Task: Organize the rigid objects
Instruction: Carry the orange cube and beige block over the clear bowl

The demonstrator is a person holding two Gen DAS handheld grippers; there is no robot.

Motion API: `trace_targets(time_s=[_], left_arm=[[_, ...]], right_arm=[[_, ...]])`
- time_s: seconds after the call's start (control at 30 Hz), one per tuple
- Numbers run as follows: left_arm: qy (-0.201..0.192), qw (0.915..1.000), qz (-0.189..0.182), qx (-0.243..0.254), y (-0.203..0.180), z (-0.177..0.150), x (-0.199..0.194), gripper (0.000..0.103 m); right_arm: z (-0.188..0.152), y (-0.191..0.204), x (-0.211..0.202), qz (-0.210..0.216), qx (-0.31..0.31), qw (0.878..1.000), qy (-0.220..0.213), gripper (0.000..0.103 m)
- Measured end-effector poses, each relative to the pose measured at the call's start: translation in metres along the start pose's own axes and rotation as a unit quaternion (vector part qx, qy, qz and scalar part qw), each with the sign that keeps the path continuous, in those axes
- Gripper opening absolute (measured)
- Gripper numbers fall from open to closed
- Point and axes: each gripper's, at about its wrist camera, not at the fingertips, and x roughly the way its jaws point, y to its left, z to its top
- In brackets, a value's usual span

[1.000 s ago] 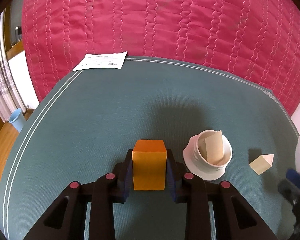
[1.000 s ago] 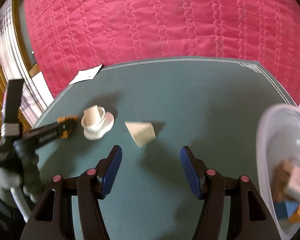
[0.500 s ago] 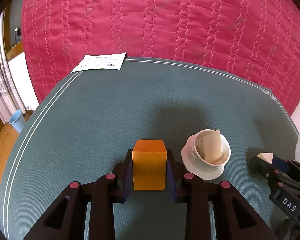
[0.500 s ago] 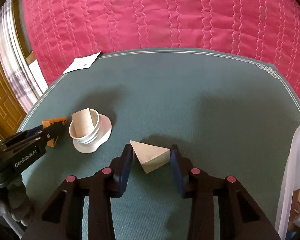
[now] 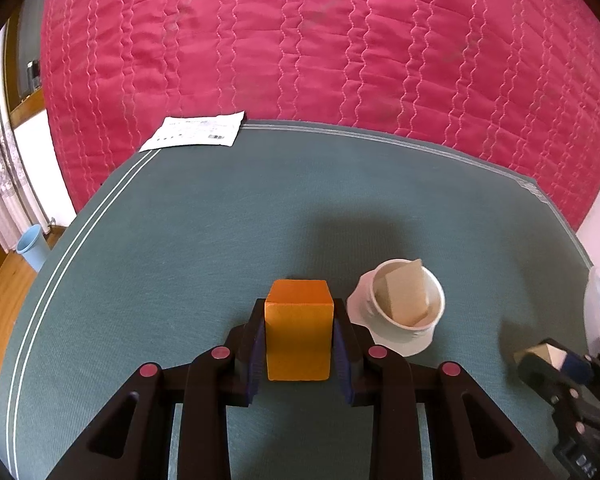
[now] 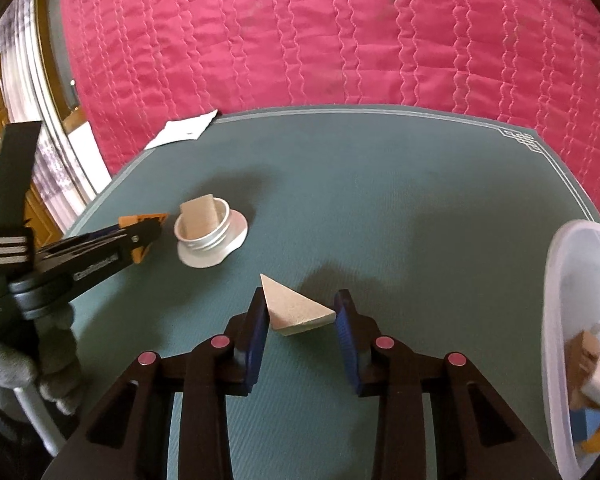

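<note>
The left hand-held gripper (image 5: 299, 354) grips the orange block (image 5: 299, 336); the right hand-held gripper (image 6: 301, 320) is closing, pads touching the wooden wedge (image 6: 296, 309) on the table (image 6: 380, 200).

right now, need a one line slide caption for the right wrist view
Right gripper closing on a triangular wooden block on the green mat, clear plastic bin at right.

orange block (image 5: 299, 332), teal mat (image 5: 204, 240), crimson wavy-stitched quilt (image 5: 320, 40), white cup (image 5: 408, 312)
</note>
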Motion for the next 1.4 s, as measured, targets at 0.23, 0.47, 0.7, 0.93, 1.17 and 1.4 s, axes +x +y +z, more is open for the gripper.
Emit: trace_targets(time_s=[0.23,0.47,0.7,0.93,1.17,1.4], left_arm=[[-0.008,0.9998,-0.01,0.016,-0.013,-0.004,-0.008,0.031],[-0.014,0.9989,-0.022,0.038,-0.029,-0.01,-0.015,0.031],[-0.02,0.9975,-0.034,0.059,-0.046,-0.014,-0.022,0.031],[-0.024,0.9957,-0.045,0.078,-0.062,-0.02,-0.032,0.031],[-0.021,0.994,-0.048,0.096,-0.078,-0.028,-0.039,0.031],[-0.012,0.9931,-0.06,0.101,-0.091,-0.034,-0.045,0.031]], right_arm=[[-0.014,-0.016,-0.035,-0.006,0.022,0.999,-0.023,0.034],[-0.026,-0.051,-0.071,-0.042,0.052,0.996,-0.053,0.034],[-0.034,-0.094,-0.11,-0.091,0.093,0.987,-0.092,0.034],[-0.039,-0.133,-0.137,-0.133,0.126,0.976,-0.116,0.034],[-0.047,-0.168,-0.14,-0.158,0.154,0.97,-0.105,0.035],[-0.062,-0.184,-0.142,-0.171,0.163,0.966,-0.102,0.037]])
